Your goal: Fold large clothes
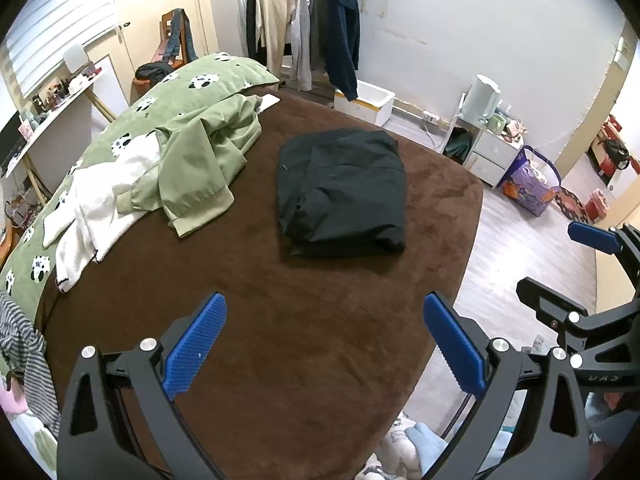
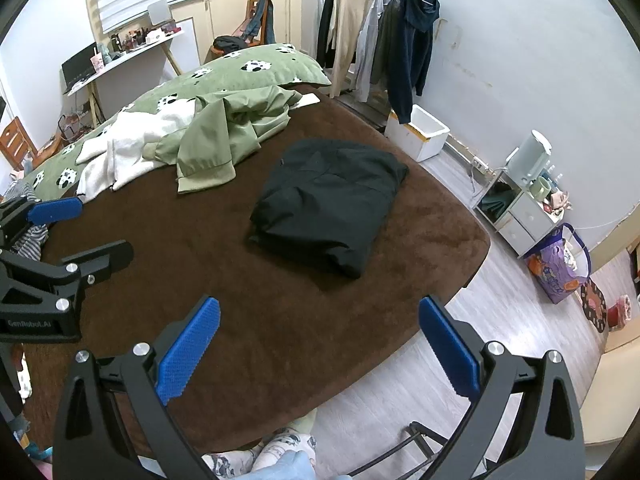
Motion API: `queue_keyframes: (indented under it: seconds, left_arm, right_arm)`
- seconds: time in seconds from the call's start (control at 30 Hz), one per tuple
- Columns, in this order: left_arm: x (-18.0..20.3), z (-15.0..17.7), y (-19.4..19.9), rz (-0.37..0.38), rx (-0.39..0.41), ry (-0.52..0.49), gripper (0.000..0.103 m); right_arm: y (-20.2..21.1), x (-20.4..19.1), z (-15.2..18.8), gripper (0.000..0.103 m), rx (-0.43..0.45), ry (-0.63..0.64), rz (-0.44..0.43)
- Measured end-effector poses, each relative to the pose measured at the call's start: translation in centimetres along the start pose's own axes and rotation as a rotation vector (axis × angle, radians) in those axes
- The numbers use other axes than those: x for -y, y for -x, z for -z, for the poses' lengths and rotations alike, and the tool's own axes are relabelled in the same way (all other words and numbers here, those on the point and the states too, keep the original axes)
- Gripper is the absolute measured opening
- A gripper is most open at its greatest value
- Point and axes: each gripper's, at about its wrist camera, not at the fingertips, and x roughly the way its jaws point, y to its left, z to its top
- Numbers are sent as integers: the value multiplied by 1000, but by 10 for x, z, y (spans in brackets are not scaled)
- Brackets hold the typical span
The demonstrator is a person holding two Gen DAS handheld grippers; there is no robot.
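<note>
A black garment (image 1: 342,196) (image 2: 328,204) lies folded into a thick rectangle on the brown plush bed cover (image 1: 280,320) (image 2: 180,240). Beyond it on the left, a crumpled light-green jacket (image 1: 204,160) (image 2: 224,140) overlaps a white fleecy garment (image 1: 100,204) (image 2: 128,148). My left gripper (image 1: 325,344) (image 2: 80,234) hovers open over the near part of the cover, holding nothing. My right gripper (image 2: 318,350) (image 1: 568,268) is open and empty too, over the bed's near right edge. Both stand well short of the black garment.
A green panda-print duvet (image 1: 180,84) (image 2: 240,72) fills the bed's far left. A striped garment (image 1: 24,352) lies at the near left edge. Past the bed are a clothes rack (image 2: 384,28), a white box (image 2: 420,132), a small drawer unit (image 2: 520,208) and a purple bag (image 2: 556,268) on the wood floor.
</note>
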Motion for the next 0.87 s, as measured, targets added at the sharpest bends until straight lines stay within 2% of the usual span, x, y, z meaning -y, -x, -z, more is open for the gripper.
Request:
queue_keyframes:
  seconds: [0.27,0.87]
  left_arm:
    - [-1,2,3,16,2,-2,96]
    - [0,-3,2,-4,-16,4,97]
  right_arm:
    - [-1,1,3,97,2,2,-2]
    - [-4,1,0,97,-1,4,-3]
